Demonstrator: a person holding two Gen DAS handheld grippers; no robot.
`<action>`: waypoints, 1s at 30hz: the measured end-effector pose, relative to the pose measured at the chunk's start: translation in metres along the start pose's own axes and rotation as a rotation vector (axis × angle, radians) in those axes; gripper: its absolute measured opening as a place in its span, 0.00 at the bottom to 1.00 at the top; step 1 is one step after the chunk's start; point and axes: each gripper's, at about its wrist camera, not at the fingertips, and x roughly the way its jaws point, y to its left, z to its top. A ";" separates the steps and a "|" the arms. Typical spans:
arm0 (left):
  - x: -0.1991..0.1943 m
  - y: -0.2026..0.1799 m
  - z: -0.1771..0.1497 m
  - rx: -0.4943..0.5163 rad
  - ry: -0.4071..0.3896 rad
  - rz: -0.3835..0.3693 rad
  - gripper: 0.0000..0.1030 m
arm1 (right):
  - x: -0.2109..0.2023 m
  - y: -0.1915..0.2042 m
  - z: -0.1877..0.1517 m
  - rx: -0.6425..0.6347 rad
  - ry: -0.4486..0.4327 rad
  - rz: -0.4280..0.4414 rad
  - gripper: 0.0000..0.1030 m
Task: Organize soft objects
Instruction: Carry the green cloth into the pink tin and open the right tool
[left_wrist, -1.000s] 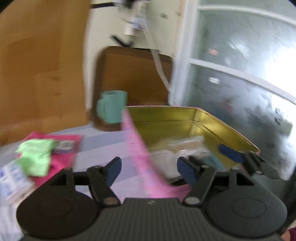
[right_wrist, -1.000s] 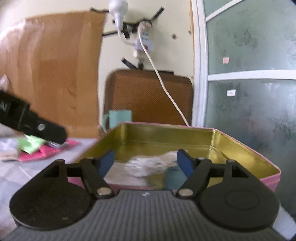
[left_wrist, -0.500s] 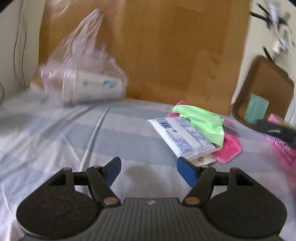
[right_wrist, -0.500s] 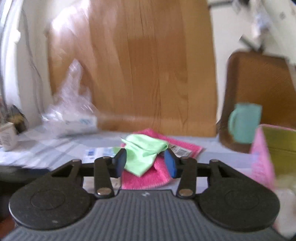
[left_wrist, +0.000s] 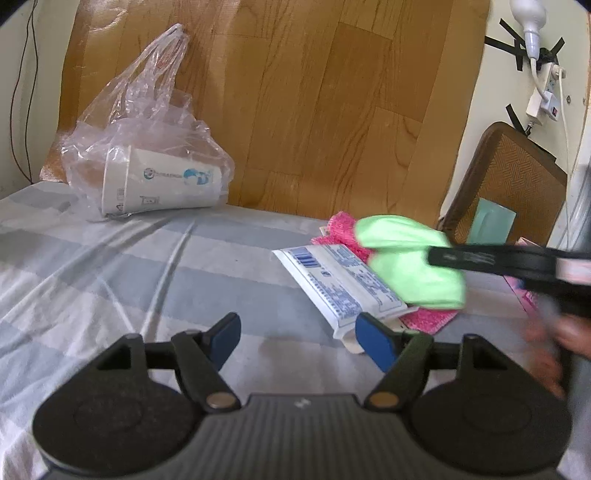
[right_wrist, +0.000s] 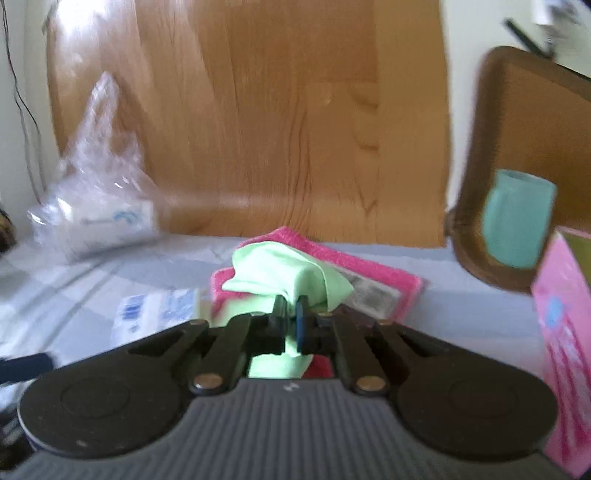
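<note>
A light green cloth (left_wrist: 410, 266) (right_wrist: 280, 273) lies on a pink towel (left_wrist: 428, 316) (right_wrist: 373, 266) on the grey striped bed sheet. My right gripper (right_wrist: 291, 314) is shut on the green cloth; it comes in from the right in the left wrist view (left_wrist: 436, 256). A white and blue tissue pack (left_wrist: 340, 284) (right_wrist: 159, 314) lies beside the towel. My left gripper (left_wrist: 295, 334) is open and empty, low over the sheet just left of the pack. The pink tin box (right_wrist: 565, 332) stands at the right edge.
A clear plastic bag with paper cups (left_wrist: 147, 162) lies at the back left against a wooden board (left_wrist: 314, 110). A teal mug (right_wrist: 517, 221) stands on a brown woven tray (right_wrist: 524, 147) at the back right.
Both grippers have swung left from the tin box to the cloth pile. My right gripper has closed on the green cloth. My left gripper stays open.
</note>
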 end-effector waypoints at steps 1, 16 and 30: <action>0.000 0.000 0.000 0.003 0.001 -0.003 0.70 | -0.016 -0.004 -0.007 0.012 0.005 0.019 0.08; -0.028 -0.065 -0.027 0.094 0.332 -0.489 0.71 | -0.172 -0.002 -0.137 0.058 0.042 0.142 0.46; -0.048 -0.131 -0.024 0.146 0.353 -0.524 0.26 | -0.181 0.012 -0.139 -0.104 -0.149 0.027 0.10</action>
